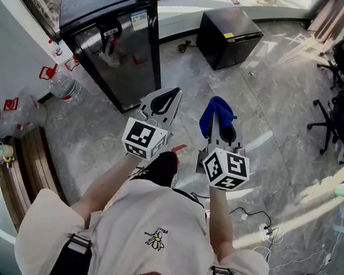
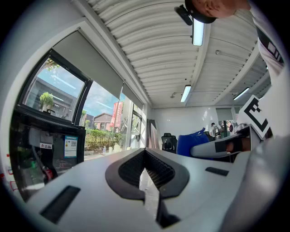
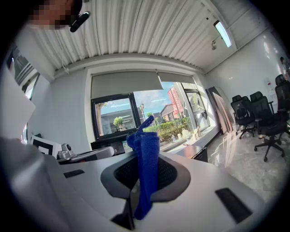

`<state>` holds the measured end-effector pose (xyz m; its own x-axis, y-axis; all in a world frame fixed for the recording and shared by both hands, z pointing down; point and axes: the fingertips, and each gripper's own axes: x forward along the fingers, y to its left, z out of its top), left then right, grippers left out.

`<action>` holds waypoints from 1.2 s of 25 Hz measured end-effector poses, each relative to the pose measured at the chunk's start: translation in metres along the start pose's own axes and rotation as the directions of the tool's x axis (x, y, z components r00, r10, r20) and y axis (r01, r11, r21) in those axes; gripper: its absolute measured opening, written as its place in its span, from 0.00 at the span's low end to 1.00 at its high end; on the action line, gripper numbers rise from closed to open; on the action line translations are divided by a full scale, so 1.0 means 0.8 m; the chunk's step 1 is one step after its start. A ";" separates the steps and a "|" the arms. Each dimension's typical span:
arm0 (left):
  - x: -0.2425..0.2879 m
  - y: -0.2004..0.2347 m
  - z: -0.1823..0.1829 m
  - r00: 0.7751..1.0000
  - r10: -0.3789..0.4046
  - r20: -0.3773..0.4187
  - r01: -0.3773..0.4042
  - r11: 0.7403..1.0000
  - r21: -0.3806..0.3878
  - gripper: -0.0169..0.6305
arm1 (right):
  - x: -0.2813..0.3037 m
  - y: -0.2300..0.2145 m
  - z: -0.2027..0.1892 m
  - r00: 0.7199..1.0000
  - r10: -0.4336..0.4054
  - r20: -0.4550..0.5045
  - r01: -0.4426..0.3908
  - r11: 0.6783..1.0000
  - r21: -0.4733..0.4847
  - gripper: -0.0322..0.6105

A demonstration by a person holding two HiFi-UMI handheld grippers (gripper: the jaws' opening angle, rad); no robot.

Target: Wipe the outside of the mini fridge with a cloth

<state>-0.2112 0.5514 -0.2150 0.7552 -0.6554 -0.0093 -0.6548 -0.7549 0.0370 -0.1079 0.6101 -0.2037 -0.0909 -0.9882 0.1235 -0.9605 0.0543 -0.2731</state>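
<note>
While right gripper (image 1: 220,130) clamps cloth (image 1: 217,111), left gripper (image 1: 165,103) closed

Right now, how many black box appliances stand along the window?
2. The tall black cabinet at left, and the low mini fridge farther right, below the window ledge. More may sit out of frame.

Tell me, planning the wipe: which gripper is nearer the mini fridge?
Right. The right gripper, holding the blue cloth, is directly short of the mini fridge; the left gripper sits farther left, toward the water dispenser.
</note>
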 end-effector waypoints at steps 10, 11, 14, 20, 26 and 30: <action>0.119 0.037 -0.004 0.999 -0.034 0.017 0.035 0.999 -0.025 0.03 | 0.093 -0.040 0.025 1.000 -0.006 0.006 0.006 0.999 -0.031 0.15; 0.135 0.045 -0.003 0.999 -0.039 0.019 0.039 0.999 -0.029 0.03 | 0.110 -0.047 0.028 1.000 -0.012 0.002 0.012 0.999 -0.032 0.15; 0.184 0.078 0.000 0.998 -0.049 0.028 0.050 0.998 -0.036 0.03 | 0.170 -0.068 0.037 1.000 -0.024 -0.019 0.023 0.999 -0.032 0.15; 0.274 0.165 0.016 0.997 -0.047 0.061 0.050 0.998 -0.049 0.03 | 0.298 -0.083 0.075 0.999 -0.029 -0.017 0.028 0.998 -0.051 0.15; 0.340 0.236 0.012 0.998 -0.038 0.049 0.042 0.996 -0.077 0.03 | 0.381 -0.092 0.099 0.998 -0.062 0.014 0.062 0.998 -0.018 0.15; 0.377 0.263 -0.002 0.999 -0.031 0.024 0.033 0.996 -0.088 0.03 | 0.426 -0.115 0.098 0.997 -0.075 -0.013 0.075 0.997 -0.007 0.15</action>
<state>-0.1212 0.1949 -0.2081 0.7739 -0.6324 -0.0344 -0.6245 -0.7710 0.1248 -0.0302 0.2570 -0.2112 -0.0220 -0.9875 0.1563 -0.9665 -0.0190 -0.2560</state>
